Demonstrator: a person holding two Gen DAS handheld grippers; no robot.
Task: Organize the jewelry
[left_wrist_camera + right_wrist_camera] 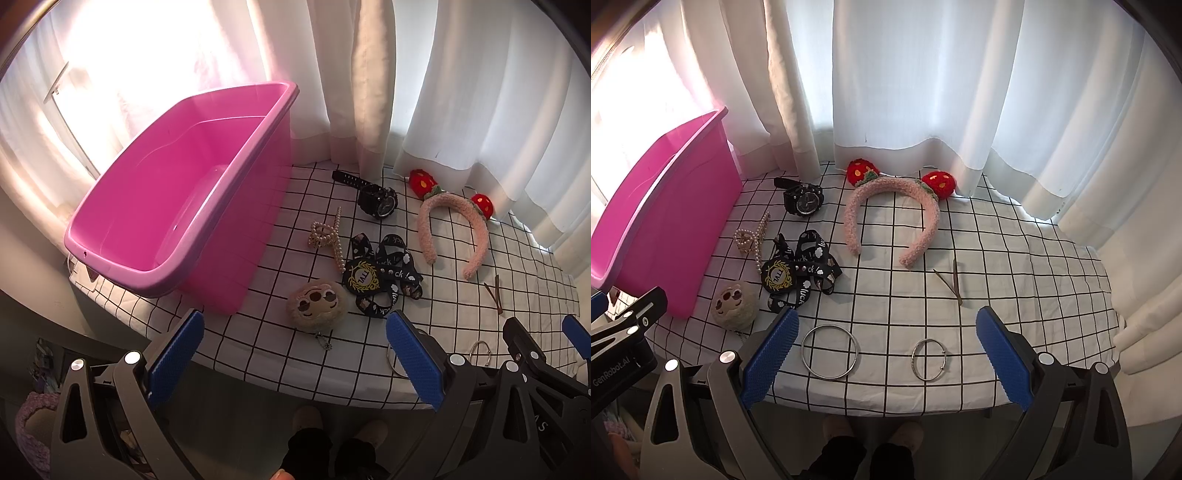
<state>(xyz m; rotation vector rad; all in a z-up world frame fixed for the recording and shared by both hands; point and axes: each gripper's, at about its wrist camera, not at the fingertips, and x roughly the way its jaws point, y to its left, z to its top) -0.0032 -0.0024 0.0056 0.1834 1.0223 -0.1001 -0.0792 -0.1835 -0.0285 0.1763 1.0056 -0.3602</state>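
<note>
An empty pink tub (173, 192) (661, 221) stands at the table's left. Beside it lie a black watch (376, 195) (803, 199), a pearl hair clip (327, 236) (751, 240), a black lanyard with badge (380, 275) (801, 269), a plush sloth keychain (317, 304) (733, 304), a pink strawberry headband (454, 229) (890, 206) and brown hairpins (495, 293) (955, 282). Two metal bangles (830, 351) (929, 358) lie near the front edge. My left gripper (295, 354) is open and empty before the keychain. My right gripper (886, 354) is open and empty over the bangles.
The table has a white cloth with a black grid (1015, 295). White curtains (923, 74) hang along the back and right. The table's front edge (886, 408) is just under the grippers, with slippered feet (871, 430) below.
</note>
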